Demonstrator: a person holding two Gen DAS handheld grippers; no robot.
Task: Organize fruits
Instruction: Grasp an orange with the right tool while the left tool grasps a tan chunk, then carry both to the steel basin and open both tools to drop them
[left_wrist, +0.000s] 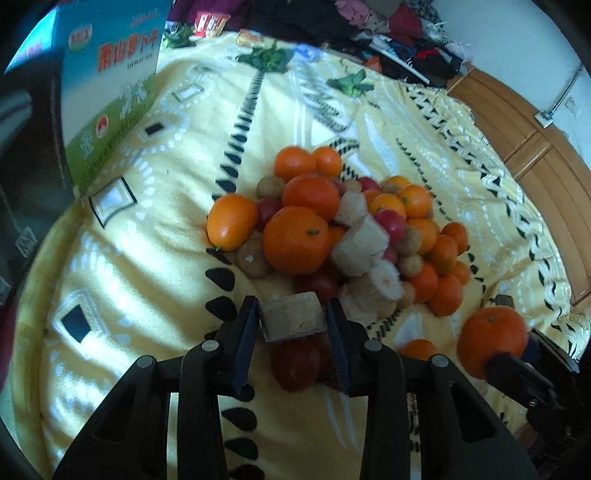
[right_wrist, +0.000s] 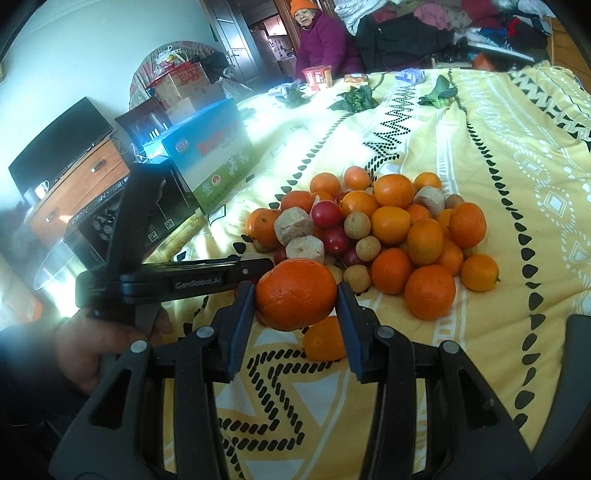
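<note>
Left tongs pinched a pale, fibrous, cut-faced chunk at the near edge of the fruit pile on the yellow patterned bedspread. Right tongs clamped a round, dimpled tangerine just before that pile.

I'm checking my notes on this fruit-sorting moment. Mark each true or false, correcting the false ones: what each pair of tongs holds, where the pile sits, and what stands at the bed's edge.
1. The left tongs hold a tomato. False: a pale cut chunk.
2. The right tongs grip an orange. True.
3. The fruit pile lies in a bowl. False: on the yellow blanket.
4. A printed box stands at the bed's edge. True.
</note>
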